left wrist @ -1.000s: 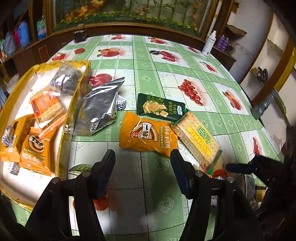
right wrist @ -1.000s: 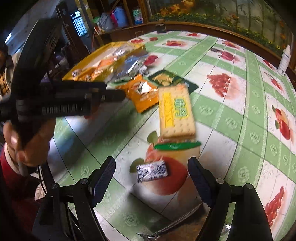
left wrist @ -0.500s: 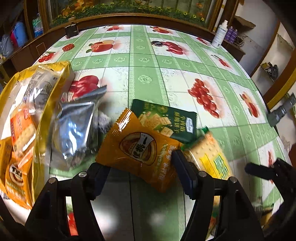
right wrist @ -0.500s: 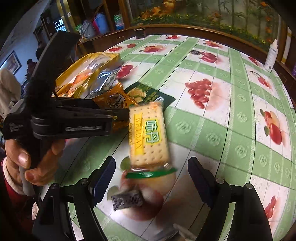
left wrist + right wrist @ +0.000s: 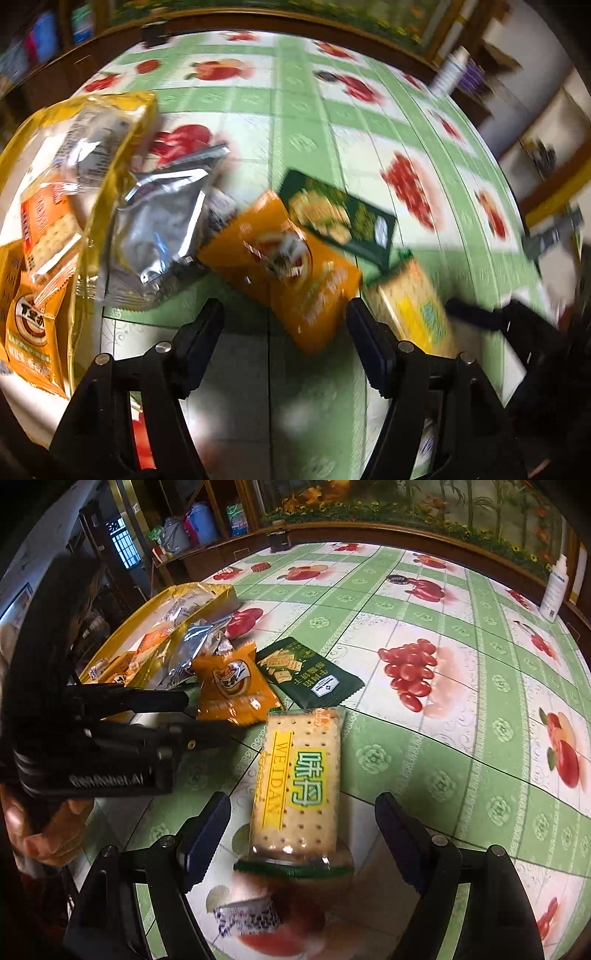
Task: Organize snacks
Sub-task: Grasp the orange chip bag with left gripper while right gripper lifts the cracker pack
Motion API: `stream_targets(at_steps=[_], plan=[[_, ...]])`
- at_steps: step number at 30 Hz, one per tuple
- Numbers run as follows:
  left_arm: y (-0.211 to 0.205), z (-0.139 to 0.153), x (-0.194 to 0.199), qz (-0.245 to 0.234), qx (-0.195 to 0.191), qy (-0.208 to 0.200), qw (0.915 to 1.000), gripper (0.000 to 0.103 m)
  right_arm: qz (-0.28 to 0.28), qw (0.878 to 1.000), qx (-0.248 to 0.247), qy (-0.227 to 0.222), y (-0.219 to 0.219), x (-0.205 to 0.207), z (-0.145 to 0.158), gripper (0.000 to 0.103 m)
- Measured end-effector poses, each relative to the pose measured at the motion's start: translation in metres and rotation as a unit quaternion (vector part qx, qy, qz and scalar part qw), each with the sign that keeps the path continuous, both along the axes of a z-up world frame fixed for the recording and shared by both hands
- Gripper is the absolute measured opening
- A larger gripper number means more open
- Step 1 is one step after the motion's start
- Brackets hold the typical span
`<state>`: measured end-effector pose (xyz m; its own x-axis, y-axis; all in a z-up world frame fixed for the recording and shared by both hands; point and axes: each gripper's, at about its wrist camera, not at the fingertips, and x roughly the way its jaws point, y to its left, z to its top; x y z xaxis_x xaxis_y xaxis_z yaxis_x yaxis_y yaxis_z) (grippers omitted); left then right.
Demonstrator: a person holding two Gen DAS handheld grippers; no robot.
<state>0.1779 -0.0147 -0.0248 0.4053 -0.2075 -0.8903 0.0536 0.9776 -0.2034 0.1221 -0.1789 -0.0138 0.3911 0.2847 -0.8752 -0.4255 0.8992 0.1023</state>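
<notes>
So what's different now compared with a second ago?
The left gripper has moved forward onto the orange snack packet, which now sits tilted between its open fingers. The right gripper has closed in on the cracker pack, also open. Nothing is gripped yet. The green packet and yellow bag stayed put.

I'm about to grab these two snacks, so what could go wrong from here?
The orange packet overlaps the dark green packet, so the open left gripper might drag both. The silver bag lies close and could get nudged. The right gripper straddles the cracker pack; a hard squeeze may break the crackers.
</notes>
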Motion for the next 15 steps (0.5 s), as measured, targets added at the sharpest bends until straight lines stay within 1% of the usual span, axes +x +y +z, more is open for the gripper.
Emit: stream_targets(at_steps=[2,4,6,8,9,11,12,13,14,15], plan=[[0.001,-0.001,0.007,0.026,-0.005,0.004,0.9996,0.068,-0.01,1.0,-0.024,-0.012,0.002,0.003,-0.001,0.082],[-0.003,-0.001,0.011,0.032,0.026,0.006,0.9991,0.069,-0.032,0.999,-0.039,-0.013,-0.005,0.008,-0.001,0.082],[-0.006,-0.001,0.006,0.016,0.053,0.006,0.9984,0.071,-0.056,0.997,-0.044,-0.012,-0.018,0.011,0.0,0.082],[0.0,-0.001,-0.003,0.012,0.08,0.008,0.9967,0.071,-0.073,0.996,-0.04,-0.012,-0.031,0.012,0.003,0.082],[0.004,0.001,-0.007,0.015,0.076,0.006,0.997,0.07,-0.077,0.996,-0.032,-0.01,-0.037,0.011,0.004,0.082],[0.012,0.006,-0.012,0.025,0.049,0.003,0.9985,0.07,-0.07,0.998,-0.001,-0.008,-0.044,0.008,0.009,0.082],[0.015,0.01,-0.013,0.034,0.028,-0.001,0.999,0.07,-0.063,0.998,0.005,-0.01,-0.044,0.007,0.012,0.082],[0.015,0.014,-0.012,0.039,0.019,-0.006,0.999,0.07,-0.055,0.998,0.001,-0.014,-0.042,0.007,0.013,0.082],[0.012,0.015,-0.009,0.043,0.024,-0.009,0.9988,0.07,-0.046,0.999,-0.007,-0.019,-0.038,0.007,0.013,0.082],[0.006,0.015,-0.005,0.045,0.041,-0.012,0.9981,0.07,-0.04,0.999,-0.015,-0.02,-0.035,0.008,0.012,0.082]])
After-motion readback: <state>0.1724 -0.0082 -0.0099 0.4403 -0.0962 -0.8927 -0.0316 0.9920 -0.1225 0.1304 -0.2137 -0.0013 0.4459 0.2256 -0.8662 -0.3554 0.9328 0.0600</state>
